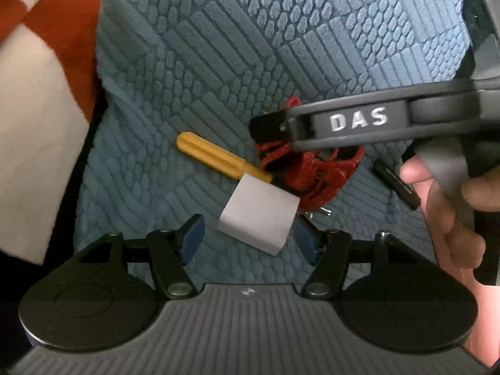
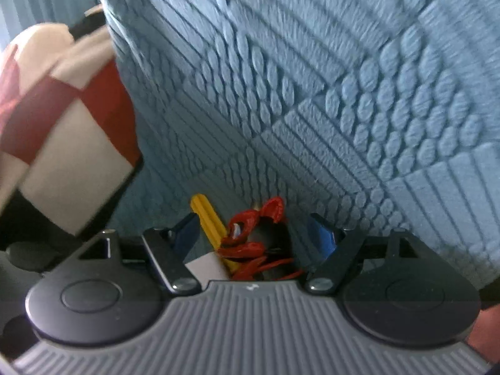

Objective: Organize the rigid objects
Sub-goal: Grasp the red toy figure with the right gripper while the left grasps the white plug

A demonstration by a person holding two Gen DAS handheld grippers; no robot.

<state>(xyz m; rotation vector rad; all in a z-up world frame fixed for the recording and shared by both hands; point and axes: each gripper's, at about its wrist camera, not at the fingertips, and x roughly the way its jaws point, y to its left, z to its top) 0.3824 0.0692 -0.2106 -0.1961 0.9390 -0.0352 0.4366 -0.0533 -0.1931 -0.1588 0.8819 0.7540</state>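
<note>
A white block lies on the blue textured mat, between the spread blue pads of my left gripper, which is open around it. A yellow grooved stick lies behind it, its end under the block. A red openwork plastic piece sits to the right. My right gripper is open, with the red piece between its pads; its arm marked DAS crosses the left wrist view. The yellow stick and white block show in the right wrist view.
A small black bar lies on the mat right of the red piece, beside the person's hand. A red and white checked cloth lies left of the mat, also in the right wrist view.
</note>
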